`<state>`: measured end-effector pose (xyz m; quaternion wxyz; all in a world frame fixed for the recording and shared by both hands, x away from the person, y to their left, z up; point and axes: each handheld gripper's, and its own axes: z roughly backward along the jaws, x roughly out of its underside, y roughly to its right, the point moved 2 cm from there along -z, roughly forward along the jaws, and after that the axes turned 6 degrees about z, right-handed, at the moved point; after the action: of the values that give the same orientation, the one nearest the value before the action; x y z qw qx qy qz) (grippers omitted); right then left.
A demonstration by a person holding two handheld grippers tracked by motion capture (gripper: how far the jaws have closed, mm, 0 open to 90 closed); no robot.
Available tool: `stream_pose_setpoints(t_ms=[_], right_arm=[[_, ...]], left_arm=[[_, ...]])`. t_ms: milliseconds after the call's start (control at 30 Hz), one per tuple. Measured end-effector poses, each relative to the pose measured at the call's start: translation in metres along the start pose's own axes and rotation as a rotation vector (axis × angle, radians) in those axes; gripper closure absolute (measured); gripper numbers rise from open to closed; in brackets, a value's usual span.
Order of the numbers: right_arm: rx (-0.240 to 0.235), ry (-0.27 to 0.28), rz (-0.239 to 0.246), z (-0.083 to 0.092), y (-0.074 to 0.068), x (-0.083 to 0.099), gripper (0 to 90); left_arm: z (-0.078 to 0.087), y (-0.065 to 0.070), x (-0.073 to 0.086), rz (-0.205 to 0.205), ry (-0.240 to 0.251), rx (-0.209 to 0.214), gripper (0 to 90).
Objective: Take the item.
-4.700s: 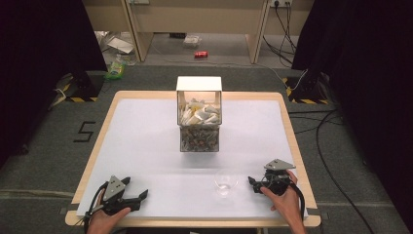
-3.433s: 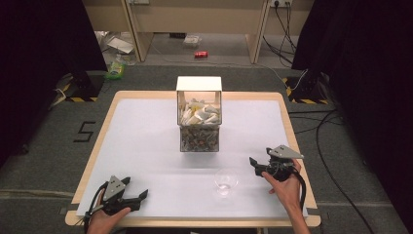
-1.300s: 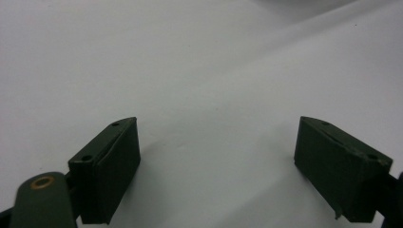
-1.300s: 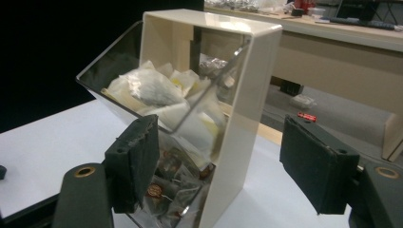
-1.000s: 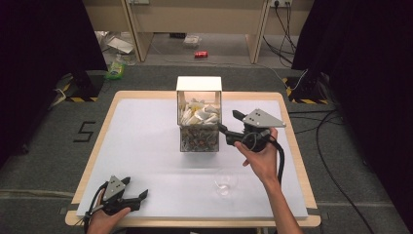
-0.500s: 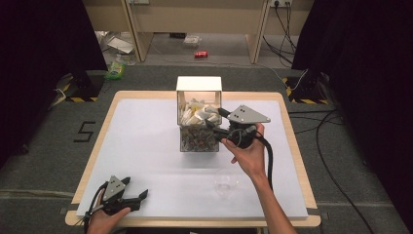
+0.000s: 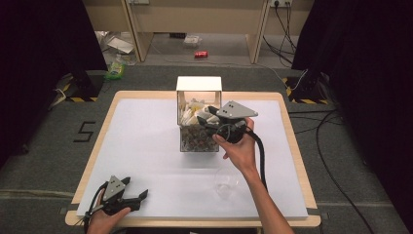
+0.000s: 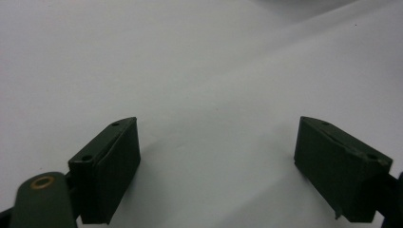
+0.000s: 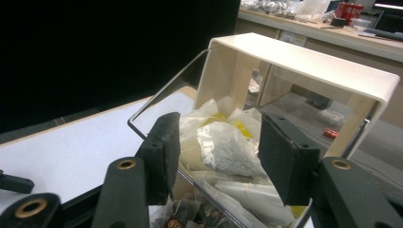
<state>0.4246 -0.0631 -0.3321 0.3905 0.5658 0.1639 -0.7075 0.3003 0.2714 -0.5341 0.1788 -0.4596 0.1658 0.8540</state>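
White sachets [image 9: 228, 147] in the clear box [image 7: 198, 114] sit between the right gripper's [image 7: 210, 119] spread jaws, while the left gripper [image 7: 139, 197] rests open at the tabletop's [image 7: 146, 146] near-left corner.

Left gripper [image 7: 127, 199] low near body, held in left hand [image 7: 100, 222], jaws spread wide, nothing between them. Right gripper [image 7: 210, 119] extended forward on outstretched right forearm, right hand [image 7: 238, 148] gripping from behind, jaws parted, no contact seen

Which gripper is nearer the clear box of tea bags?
Right. The right gripper is at the clear box top, jaws open over the bags. The left gripper rests at the table's near-left edge, far from it.
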Motion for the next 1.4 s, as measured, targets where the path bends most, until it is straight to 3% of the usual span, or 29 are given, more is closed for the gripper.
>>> stream_pose_setpoints(t_ms=[367, 633, 700, 767, 967, 1233, 1400], right_arm=[[-0.004, -0.041, 0.006, -0.018, -0.001, -0.003, 55.3], [0.012, -0.125, 0.008, -0.026, 0.002, 0.001, 57.0], [0.003, -0.138, 0.011, -0.028, 0.002, 0.002, 61.8], [0.006, -0.132, 0.007, -0.028, 0.003, 0.002, 70.5], [0.008, -0.117, 0.034, -0.023, 0.003, -0.001, 85.0], [0.013, -0.091, 0.058, -0.013, 0.007, -0.009, 89.0], [0.025, -0.045, 0.054, -0.007, 0.009, -0.02, 89.1]], left_arm=[[0.0, 0.0, 0.0, 0.001, -0.001, 0.001, 14.7], [0.0, 0.0, 0.0, 0.0, -0.001, 0.0, 14.7], [0.0, 0.0, 0.0, 0.002, 0.0, 0.001, 14.8], [0.0, 0.0, 0.0, 0.001, 0.0, 0.001, 14.7], [0.0, 0.0, 0.0, 0.001, 0.0, 0.001, 14.7], [0.0, 0.0, 0.0, 0.001, -0.001, 0.001, 14.7], [0.0, 0.0, 0.0, 0.0, -0.001, 0.001, 14.7]])
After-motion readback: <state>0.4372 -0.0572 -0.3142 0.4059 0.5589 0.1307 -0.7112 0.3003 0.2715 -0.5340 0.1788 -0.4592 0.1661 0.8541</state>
